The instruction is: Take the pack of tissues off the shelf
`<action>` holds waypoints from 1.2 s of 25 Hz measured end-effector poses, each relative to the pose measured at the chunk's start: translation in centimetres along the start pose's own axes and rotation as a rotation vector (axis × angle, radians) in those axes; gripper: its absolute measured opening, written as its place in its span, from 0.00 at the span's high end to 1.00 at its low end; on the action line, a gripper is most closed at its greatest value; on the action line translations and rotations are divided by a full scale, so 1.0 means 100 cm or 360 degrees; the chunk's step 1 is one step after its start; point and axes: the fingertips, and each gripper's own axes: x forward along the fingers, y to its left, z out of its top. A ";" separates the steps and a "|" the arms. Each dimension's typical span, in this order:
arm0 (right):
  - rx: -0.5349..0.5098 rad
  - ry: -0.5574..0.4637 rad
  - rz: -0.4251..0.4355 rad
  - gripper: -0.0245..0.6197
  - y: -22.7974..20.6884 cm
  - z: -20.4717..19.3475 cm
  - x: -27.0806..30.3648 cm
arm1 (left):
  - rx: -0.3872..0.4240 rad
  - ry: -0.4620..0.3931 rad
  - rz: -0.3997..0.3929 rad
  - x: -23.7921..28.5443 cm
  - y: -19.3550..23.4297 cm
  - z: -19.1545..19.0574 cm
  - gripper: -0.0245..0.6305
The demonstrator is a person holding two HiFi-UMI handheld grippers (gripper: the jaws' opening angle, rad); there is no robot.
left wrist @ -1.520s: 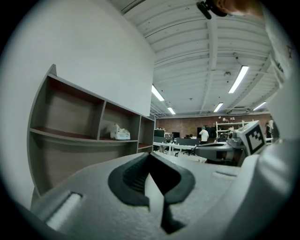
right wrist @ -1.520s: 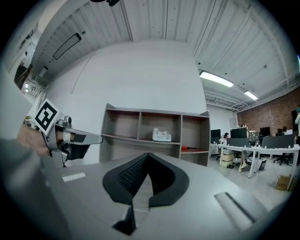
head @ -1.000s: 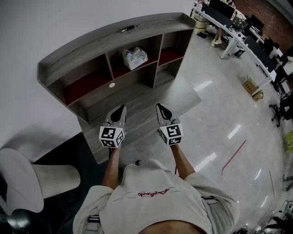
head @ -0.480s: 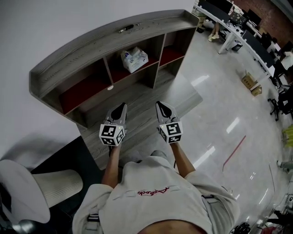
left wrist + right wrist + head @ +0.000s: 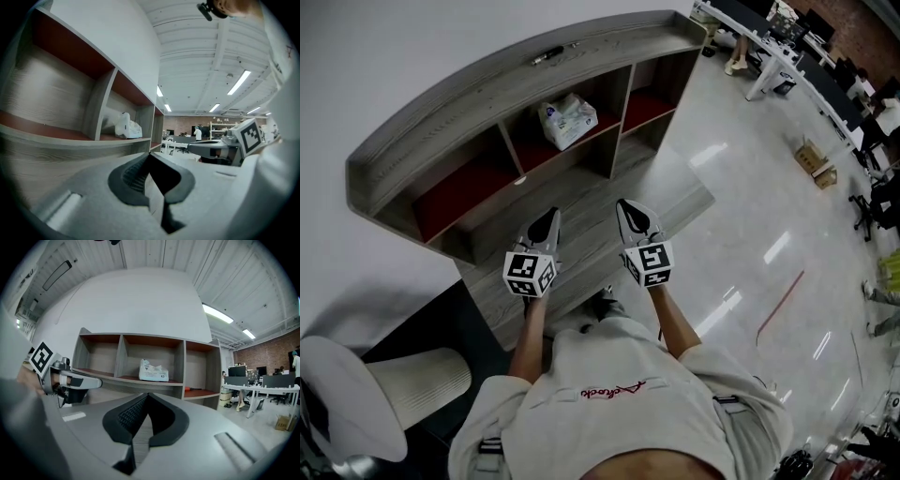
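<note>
The pack of tissues (image 5: 567, 120), white with blue print, lies in the middle compartment of the grey wooden shelf (image 5: 487, 89), on its red-lined board. It also shows in the left gripper view as the pack (image 5: 126, 126) and in the right gripper view as the pack (image 5: 153, 371). My left gripper (image 5: 546, 223) and right gripper (image 5: 634, 214) are held side by side in front of the shelf, well short of the pack. Both point level at the shelf, with jaws shut and nothing between them. The left gripper (image 5: 149, 157) and the right gripper (image 5: 147, 397) each show pads meeting at the tip.
A small dark object (image 5: 548, 54) lies on the shelf's top board. The other two compartments look bare. A white chair (image 5: 356, 394) stands at lower left. Office desks (image 5: 787, 56) and a cardboard box (image 5: 816, 159) stand far right across shiny floor.
Both grippers have moved a little toward the shelf together, still shut. The shelf sits lower and larger in the head view.
</note>
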 end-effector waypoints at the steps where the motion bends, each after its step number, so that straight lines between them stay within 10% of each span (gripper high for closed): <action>1: 0.0000 -0.0007 0.0008 0.95 -0.001 0.001 0.004 | -0.0001 -0.0001 0.0005 0.002 0.001 0.000 0.96; 30: 0.0001 0.0016 0.0156 0.95 -0.027 -0.003 0.088 | -0.0060 0.0033 0.0131 0.057 0.052 -0.007 0.96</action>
